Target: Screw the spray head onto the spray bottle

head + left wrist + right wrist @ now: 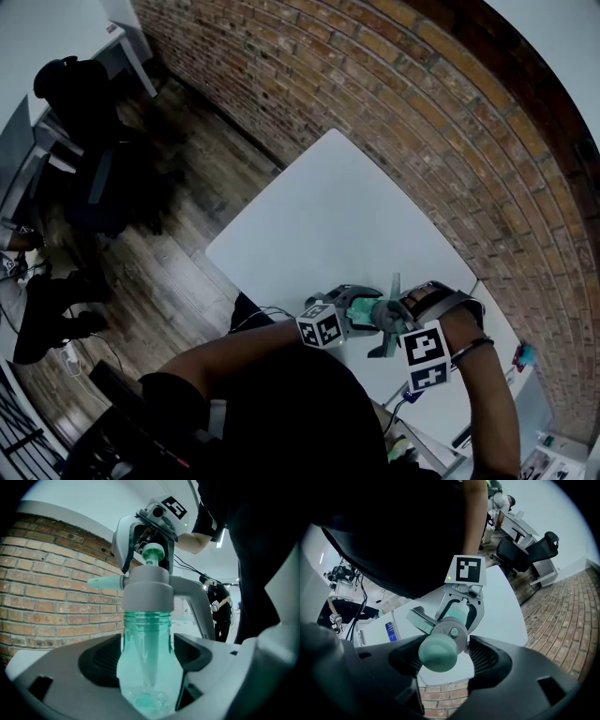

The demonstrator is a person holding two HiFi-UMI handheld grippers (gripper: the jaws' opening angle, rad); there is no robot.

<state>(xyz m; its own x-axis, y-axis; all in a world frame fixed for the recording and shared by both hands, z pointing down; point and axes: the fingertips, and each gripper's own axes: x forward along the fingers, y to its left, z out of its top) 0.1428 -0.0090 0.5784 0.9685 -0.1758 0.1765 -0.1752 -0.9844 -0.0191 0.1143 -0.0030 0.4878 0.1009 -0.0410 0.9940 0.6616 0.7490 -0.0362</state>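
A translucent green spray bottle (146, 639) stands between the pads of my left gripper (147, 656), which is shut on its body. A grey spray head (147, 585) with a mint nozzle sits on the bottle's neck. My right gripper (149, 550) comes down over it from above. In the right gripper view, my right gripper (440, 651) is shut on the spray head (454, 631), whose mint cap (437, 653) fills the gap. Beyond it, my left gripper (461, 606) holds the bottle (457, 612). In the head view both grippers (361, 314) (394, 319) meet above the white table's (328, 216) near edge.
A brick wall (422, 112) runs along the table's far side. Dark office chairs (89, 141) stand on the wooden floor to the left. A second desk with small items (525, 356) lies at the right. A person (218, 606) stands in the background.
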